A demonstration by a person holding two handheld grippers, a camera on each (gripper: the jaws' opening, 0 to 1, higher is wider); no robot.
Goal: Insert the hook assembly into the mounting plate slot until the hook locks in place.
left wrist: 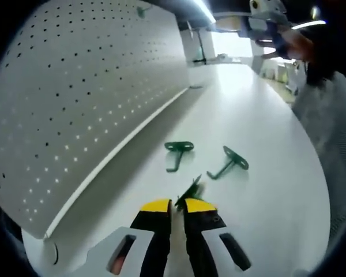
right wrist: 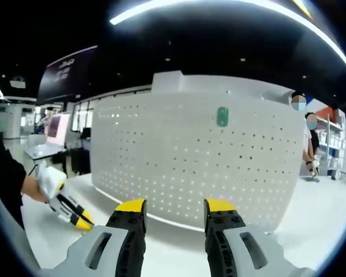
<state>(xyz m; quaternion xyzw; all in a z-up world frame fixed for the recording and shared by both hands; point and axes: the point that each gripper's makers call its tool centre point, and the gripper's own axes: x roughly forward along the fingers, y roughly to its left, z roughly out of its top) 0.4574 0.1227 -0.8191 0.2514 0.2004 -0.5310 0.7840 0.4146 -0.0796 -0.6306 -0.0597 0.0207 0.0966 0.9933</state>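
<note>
My left gripper point(left wrist: 177, 205) is shut on a green hook point(left wrist: 190, 188), which sticks out from between its yellow tips just above the white table point(left wrist: 259, 115). Two more green hooks point(left wrist: 179, 153) point(left wrist: 229, 161) lie loose on the table ahead of it. To its left the white perforated mounting plate point(left wrist: 75, 104) stands upright, with a green hook point(left wrist: 143, 10) fixed near its top. My right gripper point(right wrist: 175, 210) is open and holds nothing, facing the mounting plate point(right wrist: 190, 161), where a green hook point(right wrist: 222, 116) hangs high up. The left gripper point(right wrist: 75, 216) appears low at the left in the right gripper view.
A person's gloved hand point(right wrist: 49, 179) holds the left gripper. The right gripper point(left wrist: 265, 23) and a hand show far off across the table. Two people point(right wrist: 304, 144) stand behind the plate's right end. A desk with a monitor point(right wrist: 55, 130) is at the back left.
</note>
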